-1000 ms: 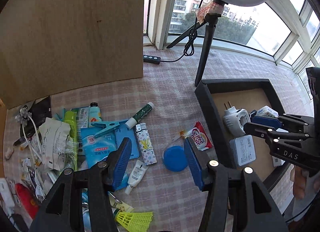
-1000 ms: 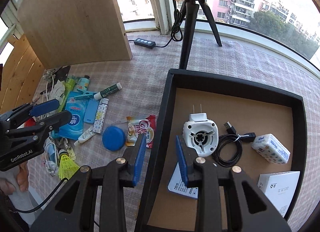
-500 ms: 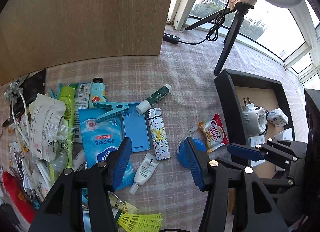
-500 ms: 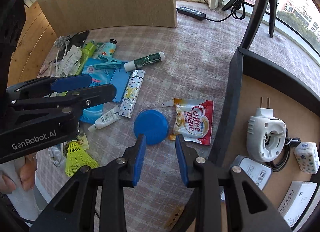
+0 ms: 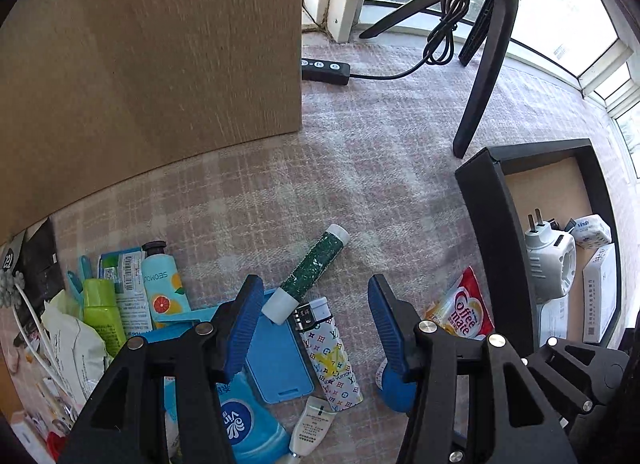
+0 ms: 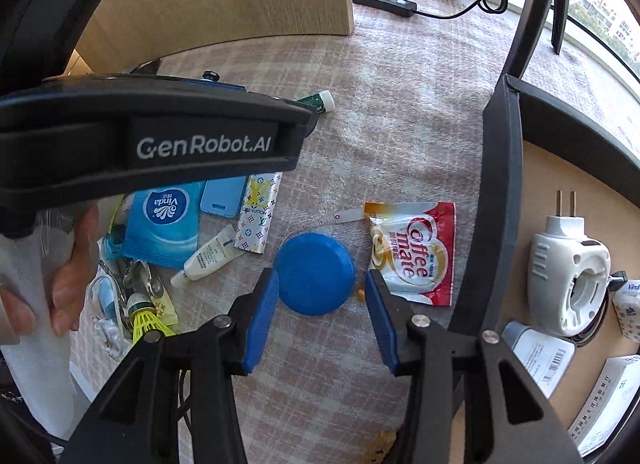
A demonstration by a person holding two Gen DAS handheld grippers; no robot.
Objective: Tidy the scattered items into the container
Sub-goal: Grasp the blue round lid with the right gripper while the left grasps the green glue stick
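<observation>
Right tool (image 6: 318, 312) opening over blue disc (image 6: 316, 274); tray (image 6: 502, 200) holds plug (image 6: 568, 284).

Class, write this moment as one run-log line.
right tongs: opening, straddling blue round tape measure, not gripping | left tongs: open above lighter | black tray: partly filled

Pink-and-white checked cloth (image 5: 360, 168) covers the surface. Pale wood board (image 5: 152, 48) upright at 10 o'clock. Black tripod (image 5: 486, 56) at 1 o'clock, cable looped round it; black inline switch (image 5: 325, 71) at 12. Windows (image 5: 560, 8) behind; daylight, buildings outside.
</observation>
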